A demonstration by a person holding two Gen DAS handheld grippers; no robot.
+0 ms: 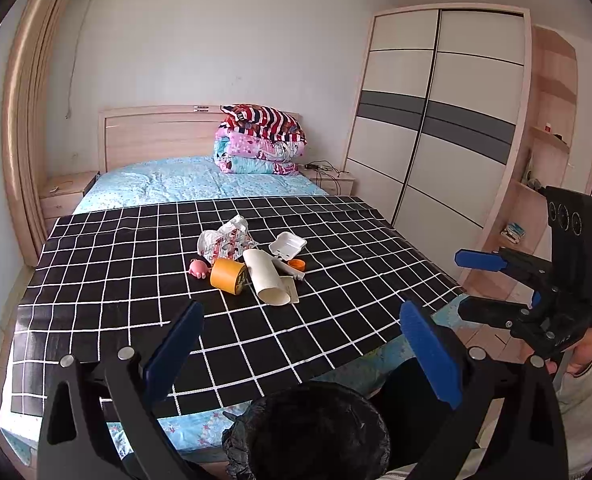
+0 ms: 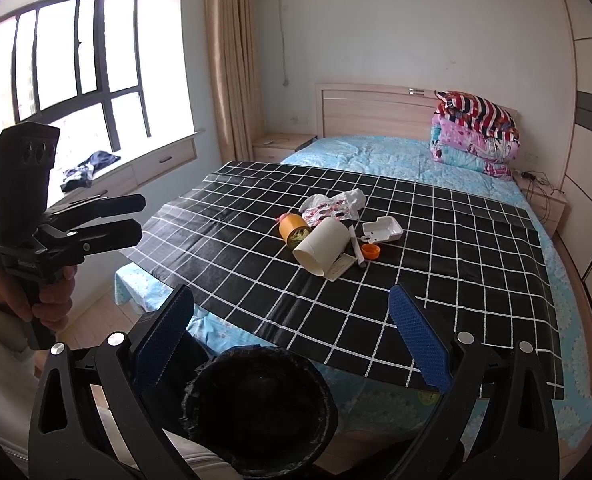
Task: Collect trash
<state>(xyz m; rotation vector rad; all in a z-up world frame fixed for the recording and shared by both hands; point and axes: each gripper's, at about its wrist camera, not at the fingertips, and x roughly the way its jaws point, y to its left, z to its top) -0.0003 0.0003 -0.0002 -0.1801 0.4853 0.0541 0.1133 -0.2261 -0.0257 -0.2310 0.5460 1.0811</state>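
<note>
Left wrist view
Bin: a black-lined trash bin (image 1: 308,432) is sitting nearest the lens, below the bed's foot edge.
Left gripper: the left gripper (image 1: 302,350) is hanging above the bin with its blue pads wide apart, gripping nothing.
Right gripper: the right gripper (image 1: 462,284) is hovering off the cloth's right edge, fingers apart and empty.
Trash: the pile is lying mid-way across the checked cloth (image 1: 96,280): crumpled wrapper (image 1: 226,240), orange tape roll (image 1: 228,276), white paper tube (image 1: 266,278), white plastic tray (image 1: 288,245), pink toy (image 1: 199,268).

Right wrist view
Bin: the bin (image 2: 256,404) is showing between the spread fingers.
Handling: the tube (image 2: 322,246) is looking light and crushable, so pinching gently across its middle seems best; the wrapper (image 2: 332,204) is soft and should bunch anywhere; the tray (image 2: 384,230) is thin, best taken by its rim.
</note>
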